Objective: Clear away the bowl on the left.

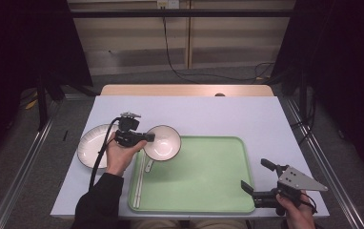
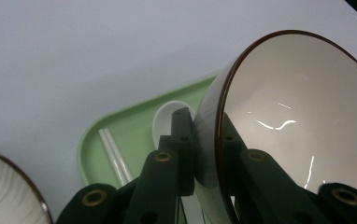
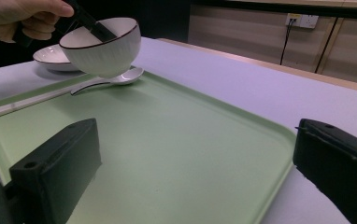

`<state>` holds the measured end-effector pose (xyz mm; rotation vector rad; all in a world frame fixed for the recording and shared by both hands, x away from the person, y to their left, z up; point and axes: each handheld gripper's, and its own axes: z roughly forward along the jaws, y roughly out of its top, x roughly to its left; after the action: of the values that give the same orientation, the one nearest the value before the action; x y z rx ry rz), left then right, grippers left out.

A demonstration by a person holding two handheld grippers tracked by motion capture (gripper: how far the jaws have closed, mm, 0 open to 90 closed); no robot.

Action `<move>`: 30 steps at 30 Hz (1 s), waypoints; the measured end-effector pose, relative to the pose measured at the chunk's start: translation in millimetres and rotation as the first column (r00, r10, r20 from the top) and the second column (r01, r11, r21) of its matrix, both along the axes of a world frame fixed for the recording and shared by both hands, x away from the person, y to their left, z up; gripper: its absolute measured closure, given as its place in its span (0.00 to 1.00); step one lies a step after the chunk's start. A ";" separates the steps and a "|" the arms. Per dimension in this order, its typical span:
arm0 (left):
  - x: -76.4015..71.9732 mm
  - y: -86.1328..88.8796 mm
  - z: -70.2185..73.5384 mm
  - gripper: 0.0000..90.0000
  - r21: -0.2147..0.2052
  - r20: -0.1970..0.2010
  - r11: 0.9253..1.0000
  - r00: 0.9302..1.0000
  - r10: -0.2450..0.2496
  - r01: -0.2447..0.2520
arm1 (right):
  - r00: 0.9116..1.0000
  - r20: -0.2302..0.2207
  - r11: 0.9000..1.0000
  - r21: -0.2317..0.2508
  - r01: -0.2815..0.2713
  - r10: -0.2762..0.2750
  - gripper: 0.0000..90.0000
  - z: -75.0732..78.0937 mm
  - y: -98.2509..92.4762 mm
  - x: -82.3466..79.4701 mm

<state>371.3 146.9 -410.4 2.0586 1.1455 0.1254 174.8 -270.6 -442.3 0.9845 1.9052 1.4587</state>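
Note:
My left gripper (image 1: 147,138) is shut on the rim of a white bowl with a brown edge (image 1: 162,142), one jaw inside and one outside. The bowl (image 2: 298,107) hangs tilted just above the far left corner of a green tray (image 1: 204,181). Under it on the tray lie a white spoon (image 2: 165,119) and a pair of white chopsticks (image 2: 113,156). From the right gripper view the bowl (image 3: 102,44) hovers over the spoon (image 3: 120,78). My right gripper (image 1: 255,174) stands open at the tray's near right corner, nothing between its jaws.
A white ribbed plate (image 1: 89,145) lies on the table left of the tray, beside the hand. The pale table (image 1: 227,114) stretches beyond the tray to a wooden edge at the back. A cable runs down the back wall.

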 end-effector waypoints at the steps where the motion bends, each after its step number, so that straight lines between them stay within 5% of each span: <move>1: 0.4 -6.5 0.1 0.91 -0.011 0.001 1.000 1.000 -0.008 0.008 | 1.000 0.000 1.000 -0.002 0.001 -0.001 0.01 0.0 0.1 -0.2; 11: 5.5 -52.6 -1.8 0.92 -0.030 0.004 0.995 0.996 -0.094 0.094 | 1.000 0.007 1.000 -0.001 -0.004 0.004 0.01 -0.2 -0.7 -0.5; 22: 16.7 -79.5 -5.9 0.91 -0.013 -0.011 0.993 0.993 -0.116 0.116 | 1.000 0.008 1.000 -0.001 -0.002 0.002 0.01 -0.2 -0.8 -0.7; 30: 18.7 -98.6 -14.0 0.92 -0.043 -0.030 0.991 0.991 -0.129 0.128 | 1.000 0.006 1.000 0.002 -0.005 0.005 0.01 -0.6 -1.1 -0.6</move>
<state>390.0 48.4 -424.4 2.0975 1.0231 0.0057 174.2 -271.7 -442.9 0.9759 1.9041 1.4646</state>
